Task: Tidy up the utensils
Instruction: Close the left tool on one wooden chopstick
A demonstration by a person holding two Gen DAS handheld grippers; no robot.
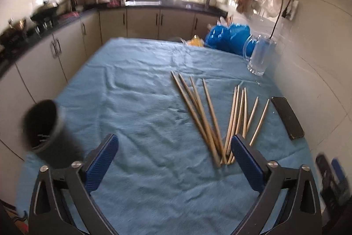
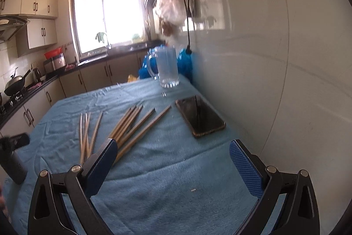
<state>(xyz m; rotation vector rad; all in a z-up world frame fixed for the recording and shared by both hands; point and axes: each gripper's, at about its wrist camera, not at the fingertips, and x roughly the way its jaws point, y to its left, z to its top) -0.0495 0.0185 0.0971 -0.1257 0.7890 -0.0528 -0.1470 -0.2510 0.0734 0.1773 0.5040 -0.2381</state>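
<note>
Several wooden chopsticks (image 1: 209, 116) lie fanned out on the blue tablecloth (image 1: 143, 102), right of centre; they also show in the right wrist view (image 2: 129, 124). A dark cylindrical holder (image 1: 44, 129) stands at the table's left edge, seen too in the right wrist view (image 2: 12, 160). My left gripper (image 1: 175, 147) is open and empty above the cloth, its right finger near the chopsticks' near ends. My right gripper (image 2: 172, 153) is open and empty, its left finger over the chopstick ends.
A black phone (image 2: 200, 118) lies near the right wall (image 2: 275, 80); it shows in the left wrist view (image 1: 287, 117). A clear glass mug (image 2: 167, 67) stands at the far right, in front of blue bags (image 1: 228, 36). Kitchen counters (image 1: 55, 23) run along the left and back.
</note>
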